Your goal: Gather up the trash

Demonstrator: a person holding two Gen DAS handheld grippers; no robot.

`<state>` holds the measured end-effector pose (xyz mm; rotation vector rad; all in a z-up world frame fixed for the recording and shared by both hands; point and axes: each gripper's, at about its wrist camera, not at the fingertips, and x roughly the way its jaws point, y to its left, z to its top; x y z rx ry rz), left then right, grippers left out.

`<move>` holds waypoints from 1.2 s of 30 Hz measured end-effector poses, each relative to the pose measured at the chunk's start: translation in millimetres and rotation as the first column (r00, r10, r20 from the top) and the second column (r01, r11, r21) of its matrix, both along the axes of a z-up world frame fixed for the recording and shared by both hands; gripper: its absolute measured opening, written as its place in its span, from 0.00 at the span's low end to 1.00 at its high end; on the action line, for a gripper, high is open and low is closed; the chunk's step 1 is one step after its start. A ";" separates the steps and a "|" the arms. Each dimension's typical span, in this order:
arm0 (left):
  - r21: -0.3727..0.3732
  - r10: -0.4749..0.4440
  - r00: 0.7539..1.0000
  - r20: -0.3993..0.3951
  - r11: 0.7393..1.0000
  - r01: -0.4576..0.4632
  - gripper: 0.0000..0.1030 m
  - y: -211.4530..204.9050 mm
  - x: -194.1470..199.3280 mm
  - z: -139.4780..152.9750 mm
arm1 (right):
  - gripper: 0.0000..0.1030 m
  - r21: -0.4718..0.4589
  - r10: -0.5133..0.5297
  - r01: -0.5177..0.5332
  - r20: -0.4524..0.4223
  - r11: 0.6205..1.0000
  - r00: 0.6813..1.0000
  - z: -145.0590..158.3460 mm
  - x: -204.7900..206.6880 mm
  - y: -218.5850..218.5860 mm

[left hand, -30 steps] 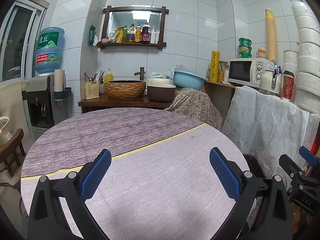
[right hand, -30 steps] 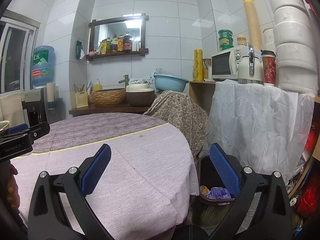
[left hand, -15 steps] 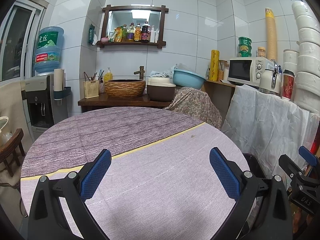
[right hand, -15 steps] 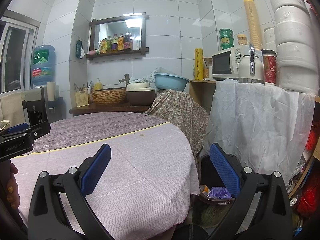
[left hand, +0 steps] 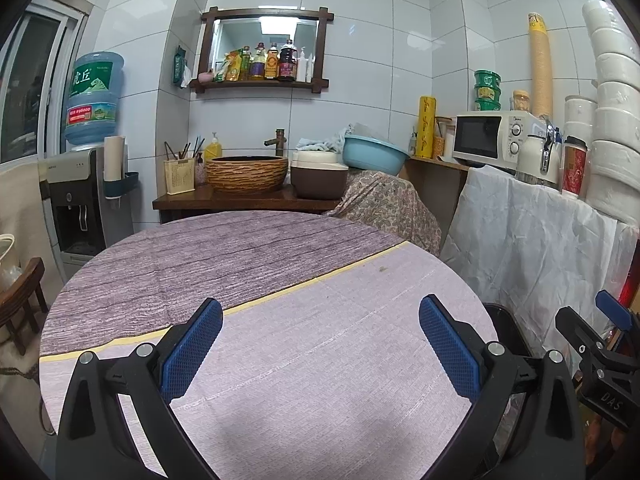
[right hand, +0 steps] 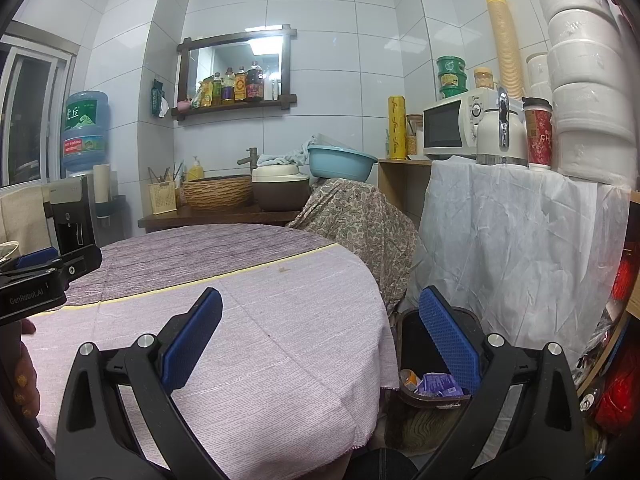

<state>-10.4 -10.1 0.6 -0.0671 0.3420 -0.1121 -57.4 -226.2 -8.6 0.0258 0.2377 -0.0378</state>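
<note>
Trash (right hand: 434, 385) already lies in the dark bin (right hand: 408, 328) just beside the counter (right hand: 280, 344), whose cloth looks bare; the left gripper (left hand: 320, 344) and right gripper (right hand: 320, 340) hover above it, jaws apart and empty, suggesting collection is finished.

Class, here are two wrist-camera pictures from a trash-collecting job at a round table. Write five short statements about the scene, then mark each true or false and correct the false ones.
1. The left tool is open with nothing between its pads. True.
2. The right tool is clamped on a purple wrapper. False: it is open and empty; the purple wrapper lies in the trash bin.
3. The trash bin stands on the floor beside the table's right edge. True.
4. Trash is scattered across the tablecloth. False: no trash shows on the cloth; only a small dark speck near the yellow stripe.
5. The microwave sits on the round table. False: it stands on a side counter by the wall.
</note>
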 end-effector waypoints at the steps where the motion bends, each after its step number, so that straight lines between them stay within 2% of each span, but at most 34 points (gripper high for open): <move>1: -0.002 0.003 1.000 -0.003 1.000 -0.003 0.95 0.2 0.1 -0.2 | 0.94 0.000 0.001 -0.001 0.000 1.000 1.000 0.0 0.0 -0.1; 36: -0.007 0.005 0.999 -0.038 1.000 -0.006 0.95 -0.1 1.3 1.4 | 0.94 -0.001 -0.003 0.003 -0.001 1.000 1.000 -2.4 0.5 0.8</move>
